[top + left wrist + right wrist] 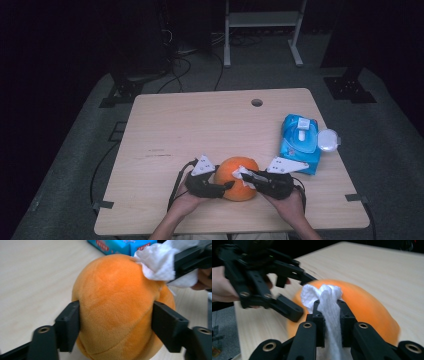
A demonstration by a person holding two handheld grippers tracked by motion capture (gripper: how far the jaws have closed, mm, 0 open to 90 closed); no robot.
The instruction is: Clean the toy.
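Held nearest the camera, the orange plush ball (117, 307) is clamped at its sides between the jaws of the left gripper (220, 189), both pads pressed into the fabric. It is seen to rest at the near edge of the worktop (200, 125), between the two hands. A white wipe (325, 300) is pinched tightly in the closed jaws of the right gripper (329, 315), its bunched end laid against the upper surface of the ball. A blue wipe pack (300, 142) with a white lid is noted to the right, well apart from the ball. Wiping of the ball is judged to be the step in hand. For a clean pass, the left grip should be kept firm but not so tight that the plush is deformed out from under the wipe; light, even pressure is advised. Strokes are best kept short and directed away from the left pads, so that the ball is not rolled out of the clamp. The black jaw tips should be kept off the fabric, cloth only.
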